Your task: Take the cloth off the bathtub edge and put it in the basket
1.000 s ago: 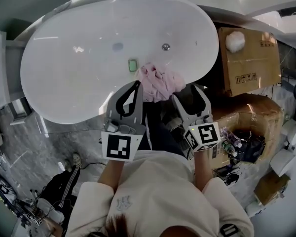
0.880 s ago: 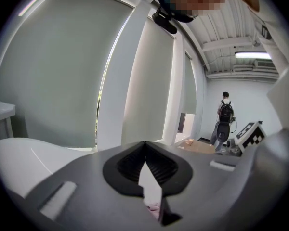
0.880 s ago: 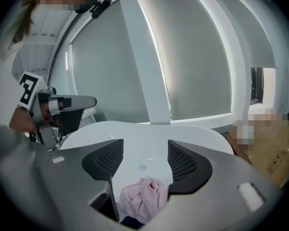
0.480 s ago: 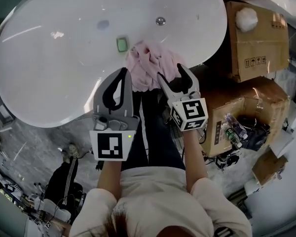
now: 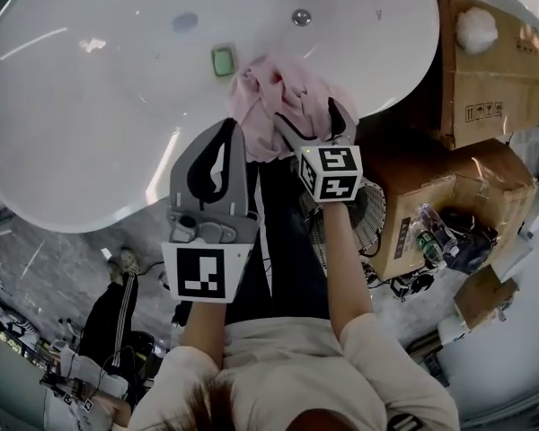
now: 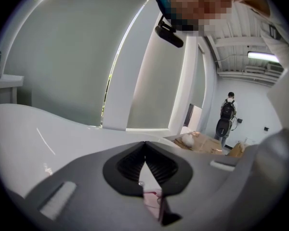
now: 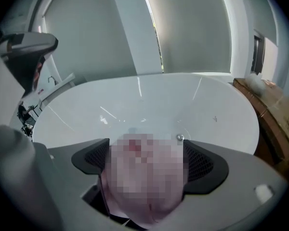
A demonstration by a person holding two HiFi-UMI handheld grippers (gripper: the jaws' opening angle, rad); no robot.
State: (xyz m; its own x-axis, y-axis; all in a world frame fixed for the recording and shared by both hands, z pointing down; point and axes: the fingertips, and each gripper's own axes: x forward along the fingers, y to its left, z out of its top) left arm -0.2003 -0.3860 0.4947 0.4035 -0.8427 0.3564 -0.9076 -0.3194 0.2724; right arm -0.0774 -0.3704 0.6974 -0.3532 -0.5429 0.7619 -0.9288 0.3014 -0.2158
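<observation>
Right now the pink cloth [image 5: 271, 88] sits bunched on the near rim of the white bathtub [image 5: 99, 106], directly btwn the spread jaws of the right claw [image 5: 310, 119]. Those jaws have just been opening and stand one each side of the heap, pads not clamped on it. The cloth is a crumpled lump w/ no clear long axis, a bit wider along the rim than across it. Part of it hangs past the rim toward the person. The left claw [image 5: 231, 126] hovers just beside the cloth, on the side away from the cardboard boxes [image 5: 485, 61], pads pressed together w/ nothing in them.

Only the head view gives both claws, the cloth's spread and a small green square [image 5: 222, 59] in the tub beyond the claw tips. The left gripper view adds a person w/ backpack [image 6: 226, 119] far off, and just a pink sliver under its closed pads. In the right gripper view most of the cloth is blurred out, so folds can't be read; a pink edge shows below.
</observation>
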